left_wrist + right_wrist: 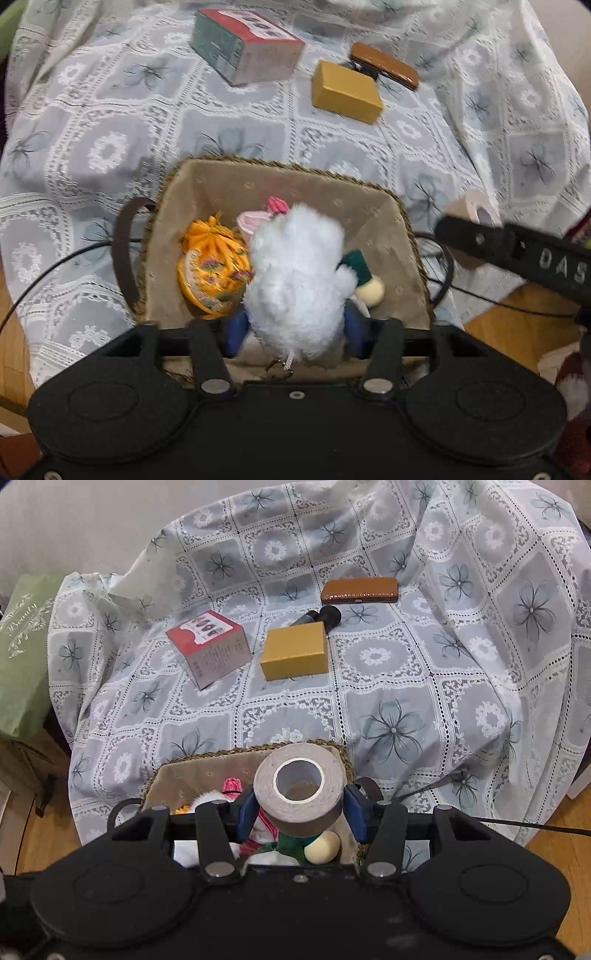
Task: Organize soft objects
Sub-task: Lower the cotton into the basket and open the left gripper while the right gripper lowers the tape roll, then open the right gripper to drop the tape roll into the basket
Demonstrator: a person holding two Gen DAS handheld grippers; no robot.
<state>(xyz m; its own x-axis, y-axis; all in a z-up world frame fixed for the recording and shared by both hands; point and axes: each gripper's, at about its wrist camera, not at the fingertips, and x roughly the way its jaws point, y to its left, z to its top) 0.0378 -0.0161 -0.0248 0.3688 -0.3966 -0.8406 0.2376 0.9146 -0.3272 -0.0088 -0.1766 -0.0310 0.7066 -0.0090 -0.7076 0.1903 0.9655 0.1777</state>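
Observation:
My left gripper (293, 328) is shut on a white fluffy plush (297, 280) and holds it over the fabric-lined basket (221, 181). In the basket lie an orange floral pouch (214, 266), a pink soft toy (255, 218) and a toy with a green part and a cream ball (369, 288). My right gripper (299, 808) is shut on a brown tape roll (299, 790) and holds it above the basket's (184, 771) right part. The tape roll (476, 210) and right gripper finger also show at the right of the left wrist view.
On the lace cloth (406, 701) behind the basket lie a red-topped box (210, 646), a yellow box (295, 655), a brown case (360, 589) and a small black cylinder (321, 617). A green bag (22, 646) stands at left. Wood floor shows at both sides.

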